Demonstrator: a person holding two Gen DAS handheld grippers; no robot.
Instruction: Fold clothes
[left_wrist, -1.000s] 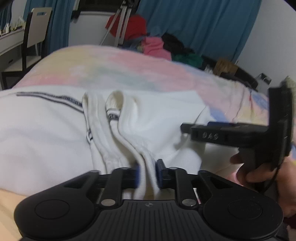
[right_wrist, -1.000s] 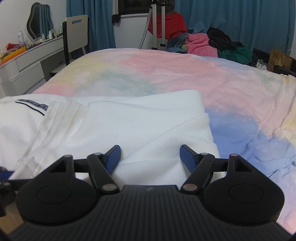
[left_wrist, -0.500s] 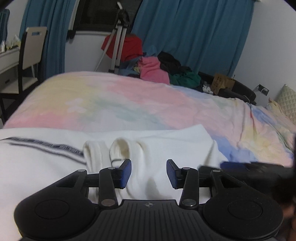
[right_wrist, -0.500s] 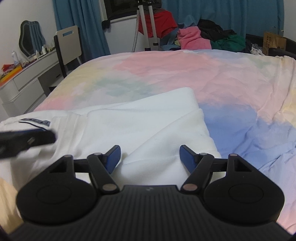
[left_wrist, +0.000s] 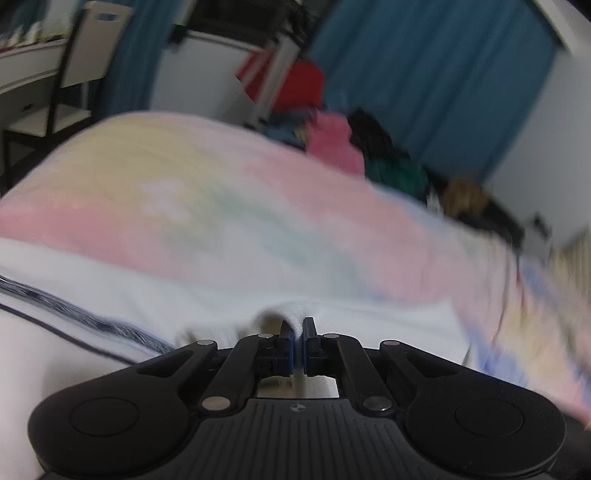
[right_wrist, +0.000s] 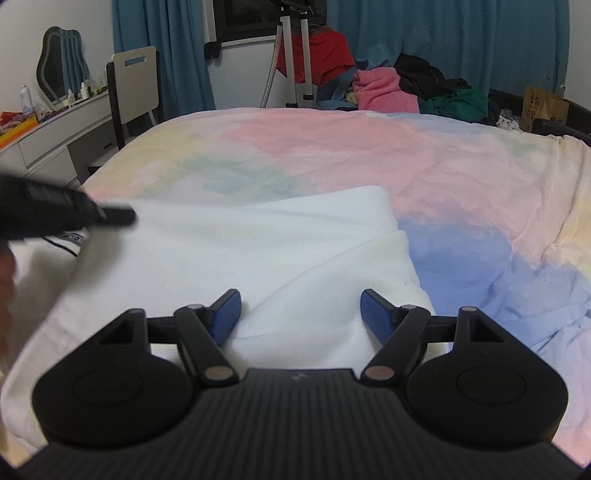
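Note:
A white garment (right_wrist: 266, 251) with a dark striped band (left_wrist: 85, 317) lies partly folded on the pastel bedsheet (right_wrist: 369, 147). In the blurred left wrist view my left gripper (left_wrist: 298, 332) is shut on a raised fold of the white garment (left_wrist: 291, 314). My right gripper (right_wrist: 300, 308) is open and empty, low over the garment's near right corner. The left gripper also shows in the right wrist view (right_wrist: 66, 210), blurred, over the garment's left part.
A pile of clothes (right_wrist: 406, 88) and a tripod (right_wrist: 291, 62) stand beyond the bed's far edge. A chair (right_wrist: 135, 88) and a dressing table (right_wrist: 48, 136) are at the left. Blue curtains (right_wrist: 443, 33) hang behind.
My left gripper let go of the ribbed edge, opened, then shut again on a fold of the white garment and is moving. My right gripper stayed open over the corner.

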